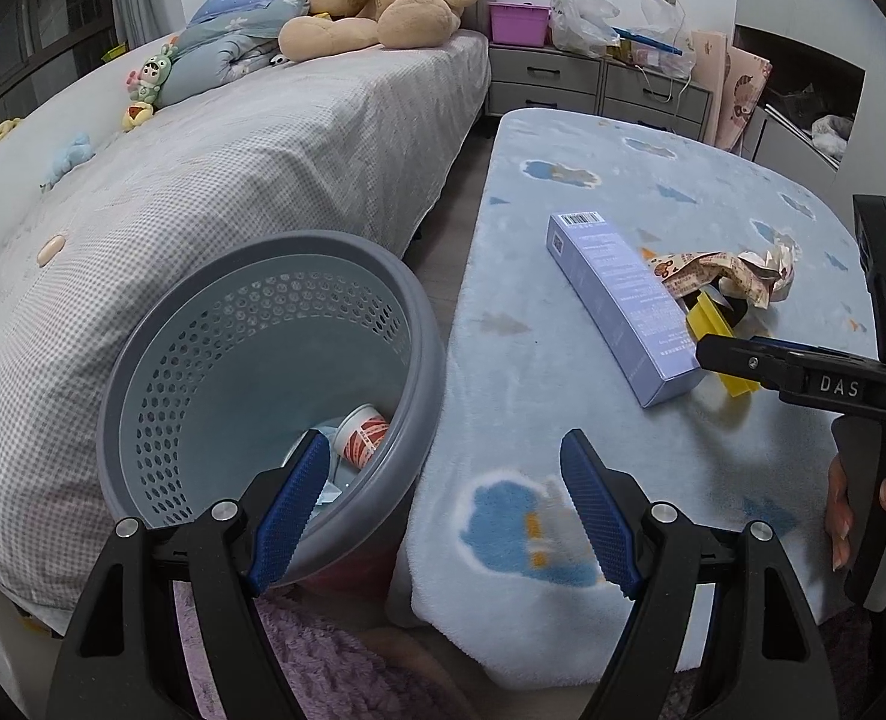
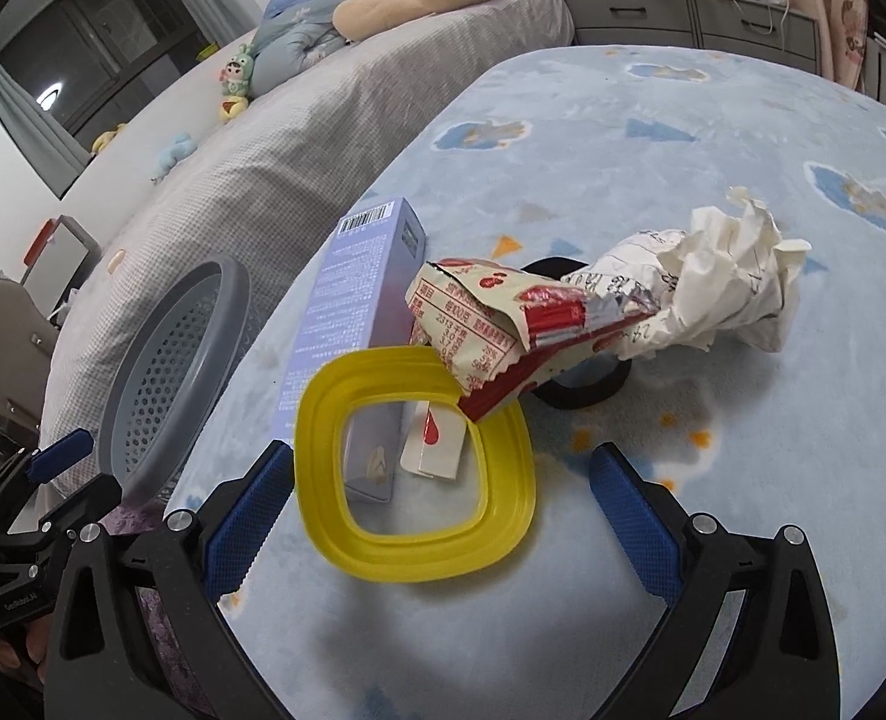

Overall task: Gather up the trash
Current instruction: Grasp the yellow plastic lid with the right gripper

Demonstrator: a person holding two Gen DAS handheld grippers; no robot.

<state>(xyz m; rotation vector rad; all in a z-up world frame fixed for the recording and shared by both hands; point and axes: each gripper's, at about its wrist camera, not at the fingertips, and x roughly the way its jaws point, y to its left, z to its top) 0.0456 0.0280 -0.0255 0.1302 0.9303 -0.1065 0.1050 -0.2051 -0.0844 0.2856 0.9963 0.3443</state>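
Now: right gripper [image 2: 440, 489] jaws apart, straddling yellow lid [image 2: 413, 468] on bench [image 2: 622, 120] for pickup | left gripper [image 1: 445, 498] apart, empty, by bin [image 1: 263, 384] rim

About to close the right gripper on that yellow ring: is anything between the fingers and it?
Nothing visible blocks it: the right gripper is open with the yellow ring lying between its fingers. A red-and-white wrapper overlaps the ring's far edge.
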